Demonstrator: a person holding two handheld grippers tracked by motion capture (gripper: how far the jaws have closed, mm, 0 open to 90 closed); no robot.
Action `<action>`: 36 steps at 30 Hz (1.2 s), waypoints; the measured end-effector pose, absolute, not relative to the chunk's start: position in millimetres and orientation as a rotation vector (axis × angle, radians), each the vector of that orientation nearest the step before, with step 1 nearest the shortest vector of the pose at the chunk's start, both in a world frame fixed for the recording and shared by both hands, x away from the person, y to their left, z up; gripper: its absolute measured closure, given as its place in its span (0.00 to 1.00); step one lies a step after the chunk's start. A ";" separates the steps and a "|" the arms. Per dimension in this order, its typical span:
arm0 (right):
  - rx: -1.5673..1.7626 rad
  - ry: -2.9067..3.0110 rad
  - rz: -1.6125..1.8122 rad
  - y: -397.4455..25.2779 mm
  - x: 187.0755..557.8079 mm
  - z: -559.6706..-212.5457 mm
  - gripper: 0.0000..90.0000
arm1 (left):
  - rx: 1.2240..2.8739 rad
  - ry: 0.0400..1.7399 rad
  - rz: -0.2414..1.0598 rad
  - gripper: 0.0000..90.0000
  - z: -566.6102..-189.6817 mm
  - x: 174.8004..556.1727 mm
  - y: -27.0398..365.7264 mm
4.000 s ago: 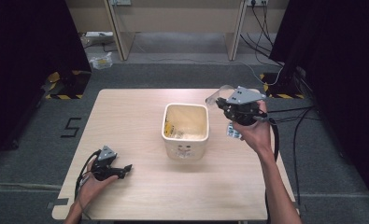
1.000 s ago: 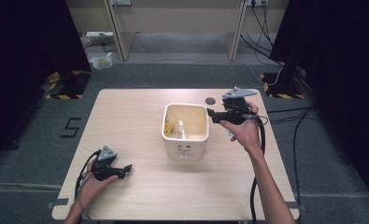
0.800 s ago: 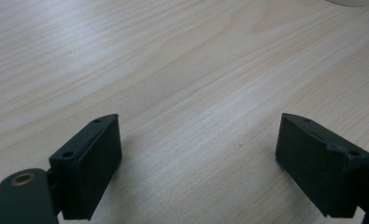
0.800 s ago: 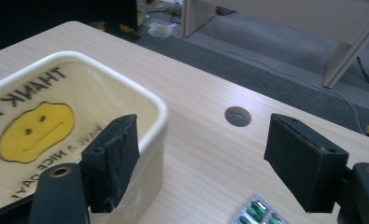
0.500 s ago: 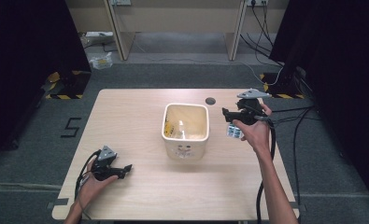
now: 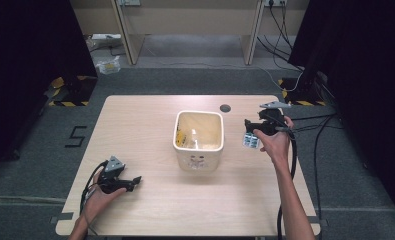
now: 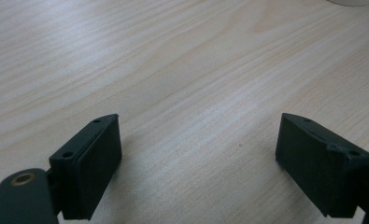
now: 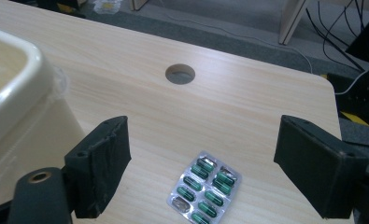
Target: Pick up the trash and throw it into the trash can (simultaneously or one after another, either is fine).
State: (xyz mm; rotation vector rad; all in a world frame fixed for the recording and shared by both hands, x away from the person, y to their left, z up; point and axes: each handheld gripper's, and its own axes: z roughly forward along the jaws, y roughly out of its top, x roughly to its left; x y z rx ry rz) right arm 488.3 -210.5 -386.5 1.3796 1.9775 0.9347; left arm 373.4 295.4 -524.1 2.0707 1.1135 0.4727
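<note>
Right gripper (image 8: 201, 172): jaws wide apart, empty, above blister pack (image 8: 204, 186) | pack: flat on table (image 6: 145, 130), right of bin (image 6: 199, 135), between the jaws, long axis slanting along the jaw line | left gripper (image 7: 198, 158): jaws apart, empty, far from bin

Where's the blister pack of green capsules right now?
The silver blister pack of green capsules lies flat on the table's right side, between the right hand-held gripper's open jaws, right of the cream plastic bin.

Cream bin (image 6: 199, 137), green-capsuled silver blister pack (image 8: 204, 187), pale woodgrain table (image 6: 135, 130)
</note>
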 end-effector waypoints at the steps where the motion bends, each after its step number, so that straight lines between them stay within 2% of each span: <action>1: 1.384 1.975 0.934 -211.4 489.3 -388.6 0.20 | 2.071 1.113 0.473 0.15 -524.1 373.4 295.5; 26: 1.543 1.953 0.892 -218.8 510.6 -433.0 0.20 | 2.069 1.114 0.474 0.15 -524.2 373.2 295.4; 36: 1.599 1.968 0.836 -207.8 520.7 -456.8 0.21 | 2.073 1.112 0.475 0.15 -524.1 373.1 295.7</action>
